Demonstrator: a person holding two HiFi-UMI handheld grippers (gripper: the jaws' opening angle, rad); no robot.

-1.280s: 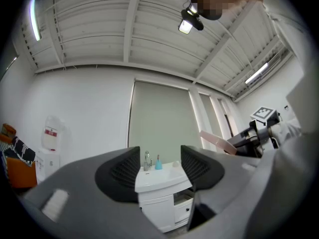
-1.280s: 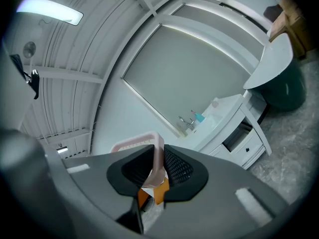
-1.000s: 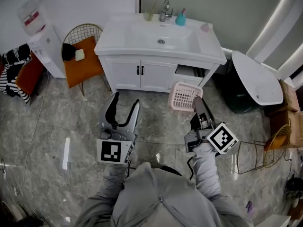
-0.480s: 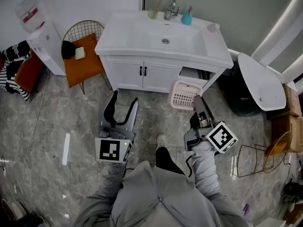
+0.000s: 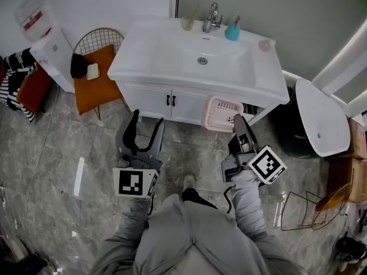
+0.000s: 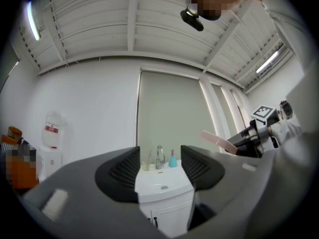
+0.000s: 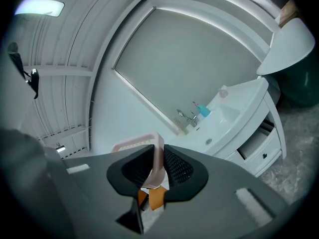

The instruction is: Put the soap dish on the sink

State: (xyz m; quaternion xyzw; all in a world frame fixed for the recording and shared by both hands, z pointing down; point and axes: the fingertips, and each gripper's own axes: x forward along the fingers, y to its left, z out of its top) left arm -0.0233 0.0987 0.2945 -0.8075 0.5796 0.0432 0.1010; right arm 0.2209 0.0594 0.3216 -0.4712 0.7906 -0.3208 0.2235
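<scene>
Left gripper: held low over the floor tiles, jaws wide apart with nothing between them. It looks idle to me.
Right gripper: jaws pinched close on one thin wall of the soap dish.
Soap dish: pink and slatted, carried in the air in front of the cabinet, below the counter edge and over the floor — not touching the sink.
Cabinet: white doors just beyond the dish. A drawer on its right side seems to stand open, partly hidden behind the dish.
Sink: white top, bare on the near and left sides of the basin, so there looks to be room for the dish.
Back rim: faucet in the middle, teal bottle just beside it, a small pink thing toward the right corner.
Done so far: the pick-up — the dish is firmly in the right jaws and brought near the cabinet.
Left to do: by my reckoning, raise it over the counter edge, set it flat on the sink top, then let go.
</scene>
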